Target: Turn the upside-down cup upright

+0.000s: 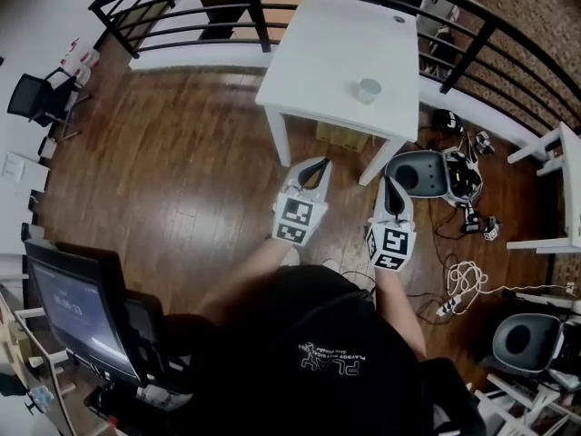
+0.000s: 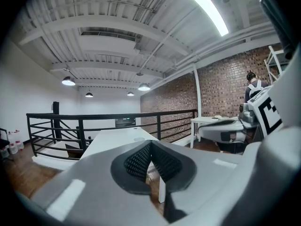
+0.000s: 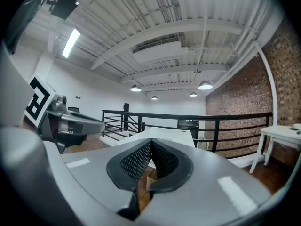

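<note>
Cup [image 1: 368, 90]: on the white table [image 1: 318, 53], near its edge facing the person; it looks inverted, though detail is poor. Left gripper [image 1: 319, 164] and right gripper [image 1: 388, 183]: over the wooden floor [image 1: 182, 153], well apart from the cup. Both jaw pairs: closed tip to tip, nothing between

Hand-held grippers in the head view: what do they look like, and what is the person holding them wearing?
Both match: the left hand-held gripper and right hand-held gripper have light grey tapering bodies, black dimpled pads and a white cube with black square markers. No cables show. The person wears a black top with white lettering.
</note>
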The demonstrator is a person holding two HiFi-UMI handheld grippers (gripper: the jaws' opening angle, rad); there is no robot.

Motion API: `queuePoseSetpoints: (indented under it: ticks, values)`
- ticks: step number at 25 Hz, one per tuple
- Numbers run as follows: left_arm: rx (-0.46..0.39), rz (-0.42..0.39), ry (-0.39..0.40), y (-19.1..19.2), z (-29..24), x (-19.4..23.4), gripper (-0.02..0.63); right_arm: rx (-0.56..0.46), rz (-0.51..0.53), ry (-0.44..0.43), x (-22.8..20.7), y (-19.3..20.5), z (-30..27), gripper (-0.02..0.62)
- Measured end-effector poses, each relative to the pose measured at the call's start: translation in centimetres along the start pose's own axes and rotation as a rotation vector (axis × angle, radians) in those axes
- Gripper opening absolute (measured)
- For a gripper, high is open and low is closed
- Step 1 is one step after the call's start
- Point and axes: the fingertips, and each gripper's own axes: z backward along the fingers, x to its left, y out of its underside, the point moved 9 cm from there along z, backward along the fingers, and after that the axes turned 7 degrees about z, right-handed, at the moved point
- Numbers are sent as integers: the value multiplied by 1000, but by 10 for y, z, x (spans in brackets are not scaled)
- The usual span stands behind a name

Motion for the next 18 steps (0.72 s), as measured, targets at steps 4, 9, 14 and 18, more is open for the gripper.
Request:
queuePoseSetpoints:
  ticks: [4, 9, 14, 18]
  values:
    - [5, 13, 6, 4, 1, -3, -2, 14, 72, -14, 5, 4, 7, 14]
    - [8, 9, 13, 5, -2, -3, -2, -3, 64, 2, 0, -1, 10, 14]
    - [6, 4, 15, 5, -4, -2, -3, -1, 60, 12, -4, 2, 7, 14]
    - [8, 5, 14, 3, -4, 4, -2, -1, 61, -11, 5, 0, 1, 12]
